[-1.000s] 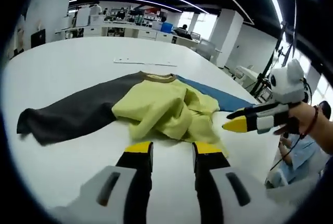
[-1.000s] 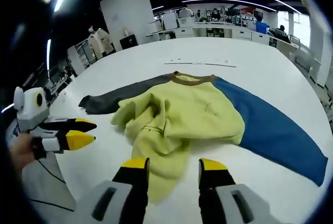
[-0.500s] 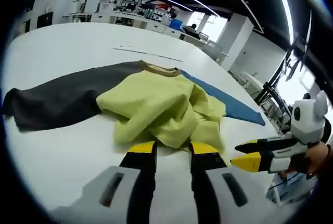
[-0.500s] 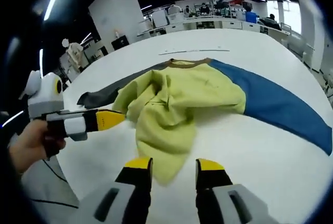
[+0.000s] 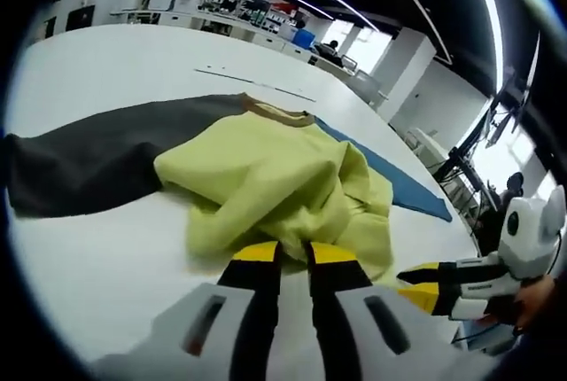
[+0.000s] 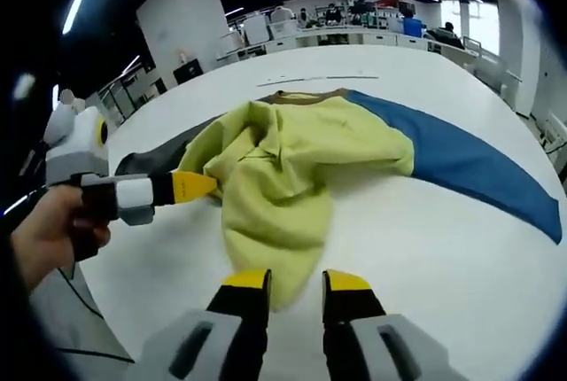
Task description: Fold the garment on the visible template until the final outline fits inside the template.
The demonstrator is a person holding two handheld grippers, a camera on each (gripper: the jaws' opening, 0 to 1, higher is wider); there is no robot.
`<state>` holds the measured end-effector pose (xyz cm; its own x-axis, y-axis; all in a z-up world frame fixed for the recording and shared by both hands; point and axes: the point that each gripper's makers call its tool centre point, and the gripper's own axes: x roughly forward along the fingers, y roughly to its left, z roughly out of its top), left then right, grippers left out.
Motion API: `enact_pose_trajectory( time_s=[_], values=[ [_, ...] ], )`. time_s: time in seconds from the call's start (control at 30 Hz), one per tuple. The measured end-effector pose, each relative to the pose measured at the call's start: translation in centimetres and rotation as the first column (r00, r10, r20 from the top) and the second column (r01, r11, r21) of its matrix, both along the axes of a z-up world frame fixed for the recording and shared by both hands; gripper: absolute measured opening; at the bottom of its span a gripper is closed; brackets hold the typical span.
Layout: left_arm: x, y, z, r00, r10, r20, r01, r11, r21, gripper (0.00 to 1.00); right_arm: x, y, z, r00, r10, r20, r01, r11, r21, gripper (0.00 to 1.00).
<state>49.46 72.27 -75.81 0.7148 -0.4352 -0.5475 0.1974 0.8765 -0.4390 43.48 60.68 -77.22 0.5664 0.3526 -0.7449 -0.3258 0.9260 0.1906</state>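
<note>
Left gripper: two black jaws with yellow tips on a light grey body with dark oblong slots. Right gripper: identical build. Seen from the side, each gripper has a white-and-black body and is held in a bare hand.

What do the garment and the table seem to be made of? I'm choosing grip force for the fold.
The garment looks like soft matte knit fabric, probably cotton jersey: it bunches into rounded folds, and its collar looks ribbed. The table looks like a hard, smooth white top, perhaps laminate, with a faint sheen; the exact material is unclear.
</note>
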Motion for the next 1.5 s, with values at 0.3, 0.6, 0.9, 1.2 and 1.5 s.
enact_pose_trajectory(
  time_s=[0.3,0.6,0.9,1.2,1.5],
  values=[
    [0.1,0.0,0.4,1.000,-0.007,0.009,0.007,1.000,-0.015,0.01,0.5,-0.3,-0.3,1.000,0.001,0.021,0.001,0.997,-0.079,0.00],
    [-1.4,1.6,2.7,0.998,-0.048,0.034,0.048,0.999,0.004,0.00,0.4,-1.1,0.5,1.000,0.000,0.010,0.000,1.000,0.000,0.00],
    [-3.3,3.3,5.3,0.993,-0.108,0.054,0.105,0.993,0.057,0.00,0.4,-2.5,3.0,0.997,0.047,0.054,-0.048,0.999,0.010,0.00],
    [-6.6,4.6,6.5,0.979,-0.203,0.004,0.201,0.973,0.115,0.00,-0.4,-4.4,4.5,0.999,0.045,0.024,-0.046,0.998,0.047,0.00],
    [-10.2,6.4,6.1,0.958,-0.277,-0.080,0.288,0.935,0.208,0.00,-2.0,-6.3,6.0,0.998,0.070,0.004,-0.070,0.995,0.064,0.00]
  ],
)
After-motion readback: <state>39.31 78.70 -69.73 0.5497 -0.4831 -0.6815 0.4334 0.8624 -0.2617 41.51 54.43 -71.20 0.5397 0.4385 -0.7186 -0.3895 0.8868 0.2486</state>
